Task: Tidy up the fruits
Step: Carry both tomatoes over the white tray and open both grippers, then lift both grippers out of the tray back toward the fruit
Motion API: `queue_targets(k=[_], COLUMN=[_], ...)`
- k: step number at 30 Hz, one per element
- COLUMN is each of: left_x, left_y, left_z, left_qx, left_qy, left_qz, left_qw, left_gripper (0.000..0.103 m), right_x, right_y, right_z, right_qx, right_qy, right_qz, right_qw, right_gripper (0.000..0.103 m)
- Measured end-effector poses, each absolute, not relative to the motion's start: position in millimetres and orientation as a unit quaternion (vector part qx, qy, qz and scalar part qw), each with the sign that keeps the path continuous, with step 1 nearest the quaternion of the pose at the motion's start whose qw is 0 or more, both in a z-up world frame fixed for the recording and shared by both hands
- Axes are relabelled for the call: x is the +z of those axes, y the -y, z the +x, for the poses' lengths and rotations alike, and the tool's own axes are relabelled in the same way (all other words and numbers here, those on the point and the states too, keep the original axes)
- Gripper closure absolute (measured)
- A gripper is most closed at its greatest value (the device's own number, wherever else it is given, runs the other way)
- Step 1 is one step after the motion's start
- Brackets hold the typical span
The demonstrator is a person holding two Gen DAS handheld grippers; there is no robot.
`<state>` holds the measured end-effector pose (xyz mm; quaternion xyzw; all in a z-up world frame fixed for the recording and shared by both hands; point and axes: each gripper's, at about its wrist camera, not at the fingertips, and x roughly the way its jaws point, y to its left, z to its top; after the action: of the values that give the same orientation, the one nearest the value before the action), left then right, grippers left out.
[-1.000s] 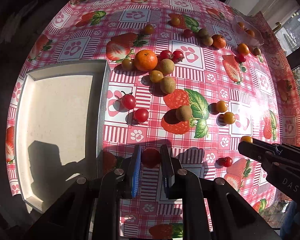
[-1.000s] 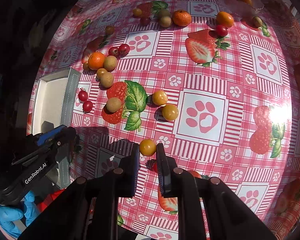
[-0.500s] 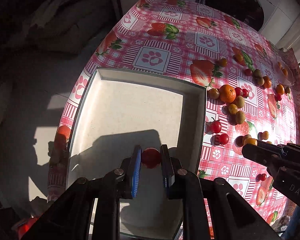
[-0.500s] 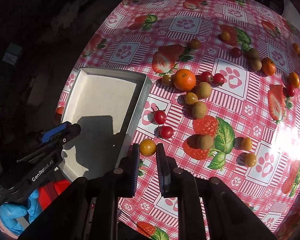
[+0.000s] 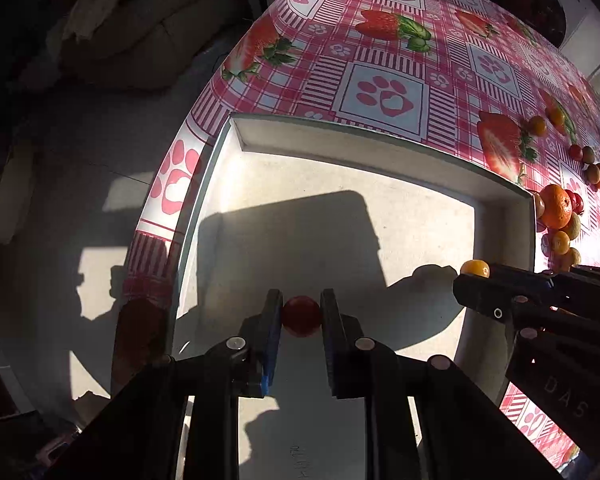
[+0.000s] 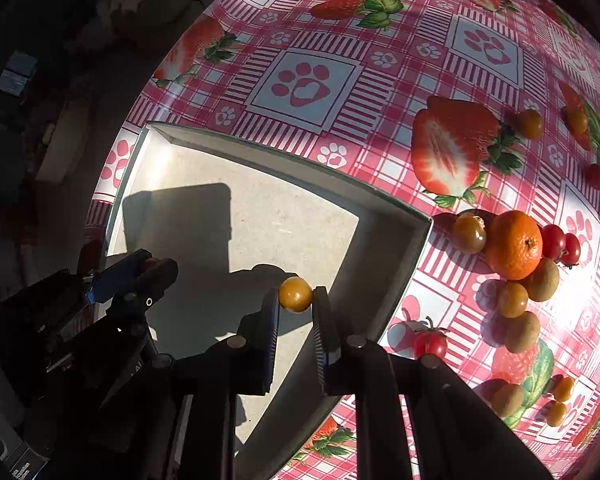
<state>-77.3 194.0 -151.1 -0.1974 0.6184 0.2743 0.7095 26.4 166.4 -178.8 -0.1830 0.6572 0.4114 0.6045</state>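
My left gripper (image 5: 301,314) is shut on a red cherry tomato (image 5: 301,317) and holds it over the inside of the white tray (image 5: 364,136). My right gripper (image 6: 295,300) is shut on a yellow cherry tomato (image 6: 295,299), also over the tray (image 6: 400,256), near its right wall. The right gripper shows in the left wrist view (image 5: 474,280) with the yellow tomato (image 5: 475,268) at its tip. The left gripper shows in the right wrist view (image 6: 148,270) at the lower left. The tray floor holds no fruit that I can see.
Right of the tray on the strawberry-print tablecloth (image 6: 308,84) lie a mandarin (image 6: 514,245), red cherry tomatoes (image 6: 560,242), yellow tomatoes (image 6: 513,300) and brown kiwi-like fruits (image 6: 522,332). The table edge and dark floor lie left of the tray.
Both grippers have moved left from the tablecloth to over the tray, each carrying its tomato. The tray now fills both views.
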Motion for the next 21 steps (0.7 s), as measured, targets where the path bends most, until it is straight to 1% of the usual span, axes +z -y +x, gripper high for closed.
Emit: queue_targets(k=[1, 2, 4, 5, 6, 8, 9, 10, 11, 12, 13, 14, 15, 17, 21], left_x=[-154, -157, -160, -160, -159, -159, -160, -160, -160, -160, -158, -156, -154, -149, -140], left_y=[-194, -195, -195, -195, -195, -198, -200, -202, -206, -207, -206, -204, -201, -193, -170], left_z=[-78, -78, -80, -82, -84, -88, -90, -92, -96, -99, -100, -102, -103, -104, -108], left_qx=[0.274, 0.273, 0.272, 0.289, 0.302, 0.304, 0.304, 0.3, 0.296, 0.292, 0.288, 0.288, 0.29, 0.287, 0.275], left_qy=[-0.621, -0.624, -0.628, -0.626, -0.623, -0.621, -0.624, -0.625, -0.625, -0.624, -0.624, -0.625, -0.626, -0.629, -0.634], left_qz=[-0.198, -0.199, -0.199, -0.186, -0.174, -0.174, -0.179, -0.185, -0.193, -0.198, -0.199, -0.196, -0.188, -0.18, -0.179], left_qw=[0.707, 0.705, 0.702, 0.7, 0.7, 0.701, 0.697, 0.697, 0.696, 0.697, 0.698, 0.699, 0.699, 0.7, 0.7], left_gripper=[0.082, 0.079, 0.048, 0.03, 0.021, 0.02, 0.02, 0.02, 0.02, 0.02, 0.02, 0.02, 0.02, 0.02, 0.02], right_x=[-182, -186, -189, -189, -189, -190, -190, -189, -187, -183, -179, -173, -166, -153, -143], right_y=[-167, -168, -168, -168, -169, -170, -171, -170, -170, -170, -169, -168, -167, -163, -135], right_z=[26, 25, 23, 22, 23, 24, 25, 26, 27, 28, 29, 29, 28, 24, 18], right_qx=[0.408, 0.405, 0.404, 0.405, 0.4, 0.4, 0.398, 0.399, 0.402, 0.406, 0.416, 0.426, 0.428, 0.428, 0.41], right_qy=[-0.66, -0.662, -0.665, -0.662, -0.661, -0.663, -0.664, -0.665, -0.664, -0.662, -0.661, -0.659, -0.65, -0.632, -0.633], right_qz=[-0.186, -0.19, -0.195, -0.197, -0.203, -0.2, -0.199, -0.196, -0.191, -0.187, -0.175, -0.164, -0.163, -0.169, -0.165], right_qw=[0.602, 0.601, 0.597, 0.599, 0.602, 0.6, 0.601, 0.601, 0.601, 0.601, 0.599, 0.598, 0.607, 0.624, 0.635], right_gripper=[0.084, 0.084, 0.083, 0.083, 0.082, 0.076, 0.066, 0.06, 0.058, 0.048, 0.028, 0.017, 0.009, 0.009, 0.009])
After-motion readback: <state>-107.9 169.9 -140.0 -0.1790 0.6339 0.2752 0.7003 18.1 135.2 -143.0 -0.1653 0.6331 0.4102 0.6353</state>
